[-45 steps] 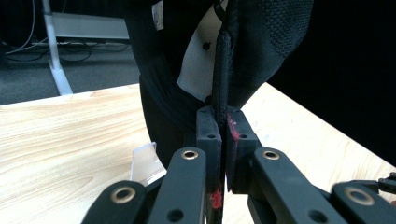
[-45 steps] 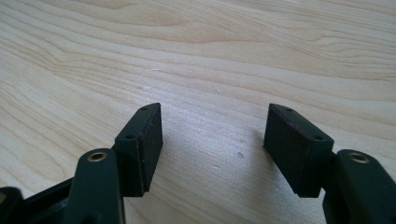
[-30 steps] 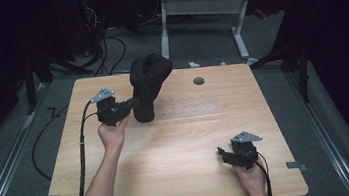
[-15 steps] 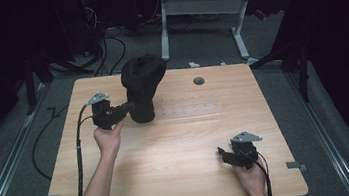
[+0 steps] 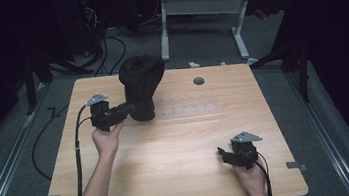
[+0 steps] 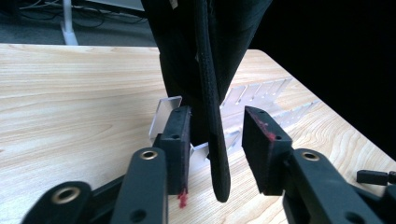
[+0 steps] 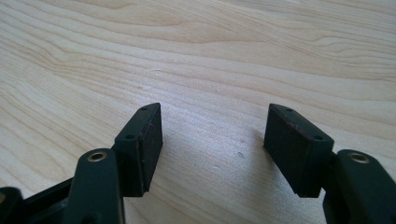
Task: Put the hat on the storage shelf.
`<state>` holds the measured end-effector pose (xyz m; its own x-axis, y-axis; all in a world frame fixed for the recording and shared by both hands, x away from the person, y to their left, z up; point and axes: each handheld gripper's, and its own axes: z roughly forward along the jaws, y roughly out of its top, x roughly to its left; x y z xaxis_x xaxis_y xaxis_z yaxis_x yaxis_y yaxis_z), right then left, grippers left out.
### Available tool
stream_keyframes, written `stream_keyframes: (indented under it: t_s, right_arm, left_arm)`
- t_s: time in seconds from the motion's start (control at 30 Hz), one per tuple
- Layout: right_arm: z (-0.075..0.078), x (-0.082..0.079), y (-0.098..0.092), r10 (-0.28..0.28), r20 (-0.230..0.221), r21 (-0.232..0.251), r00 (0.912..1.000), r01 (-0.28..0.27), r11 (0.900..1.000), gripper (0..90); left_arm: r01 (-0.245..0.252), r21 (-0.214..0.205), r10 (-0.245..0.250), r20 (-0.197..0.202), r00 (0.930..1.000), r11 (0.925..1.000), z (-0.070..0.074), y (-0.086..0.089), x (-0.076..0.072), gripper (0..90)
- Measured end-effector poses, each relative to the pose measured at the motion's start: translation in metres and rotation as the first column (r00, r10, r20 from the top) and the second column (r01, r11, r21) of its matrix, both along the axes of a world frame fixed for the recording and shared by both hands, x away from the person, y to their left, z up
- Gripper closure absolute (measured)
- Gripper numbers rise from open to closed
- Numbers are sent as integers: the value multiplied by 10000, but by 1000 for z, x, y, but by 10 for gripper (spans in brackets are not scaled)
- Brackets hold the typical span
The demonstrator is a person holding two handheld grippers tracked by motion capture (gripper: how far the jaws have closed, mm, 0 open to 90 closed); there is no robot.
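The black bag (image 5: 141, 84), a soft dark fabric thing standing upright, sits toward the far left of the counter (image 5: 178, 143), well in from the far edge and apart from the small round hole (image 5: 198, 81) in the board. In the left gripper view a black strap (image 6: 212, 116) of it hangs down between the spread jaws of the left gripper (image 6: 215, 140), the strap lying nearer the left pad, with no pinch made on it as far as I can tell. So the work looks barely begun: the left gripper (image 5: 122, 109) is lined up at the bag's base, the closing and whatever lift or pull follows remain. The right gripper (image 5: 227, 154) rests low near the front right corner, its jaws wide apart over bare wood (image 7: 210, 140). The whole middle and right of the counter lie open for moving the bag; the left edge and trailing cable (image 5: 78, 140) are closer and worth minding.
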<state>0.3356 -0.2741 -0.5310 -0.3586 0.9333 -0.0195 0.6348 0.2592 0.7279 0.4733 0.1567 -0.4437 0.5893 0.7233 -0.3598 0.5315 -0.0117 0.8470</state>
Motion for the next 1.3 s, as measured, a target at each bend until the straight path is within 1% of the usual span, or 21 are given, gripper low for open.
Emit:
stream_keyframes:
  t_s: [0.1,0.2,0.37,0.53,0.63,0.73,0.9,1.0,1.3]
  right_arm:
    - [0,0,0,2,3,-3,10000,-2,10000,373]
    - [0,0,0,3,4,-3,10000,-3,10000,373]
    - [0,0,0,1,2,0,10000,-1,10000,373]
    - [0,0,0,3,1,-1,10000,-3,10000,373]
    - [0,0,0,-2,-2,7,10000,2,10000,373]
    - [0,0,0,0,-1,3,10000,0,10000,373]
    - [0,0,0,1,0,2,10000,-1,10000,373]
    - [0,0,0,-1,-1,4,10000,1,10000,373]
    - [0,0,0,-4,-2,7,10000,4,10000,373]
  left_arm:
    - [-70,35,70,11,10000,10000,1,1,-2,569]
    - [-89,20,89,50,9999,10000,2,3,-4,541]
    - [-22,249,21,25,10000,9997,5,4,-8,499]
    - [75,537,-78,54,10000,9985,10,7,-15,467]
    - [152,615,-154,19,9999,9980,13,9,-20,454]
    - [125,627,-128,43,9999,9980,13,12,-25,449]
    - [174,907,-165,-105,9998,9957,11,16,-33,442]
    - [201,1118,-189,-122,9997,9935,8,18,-38,438]
    - [210,1114,-178,-290,9994,9936,0,25,-51,433]
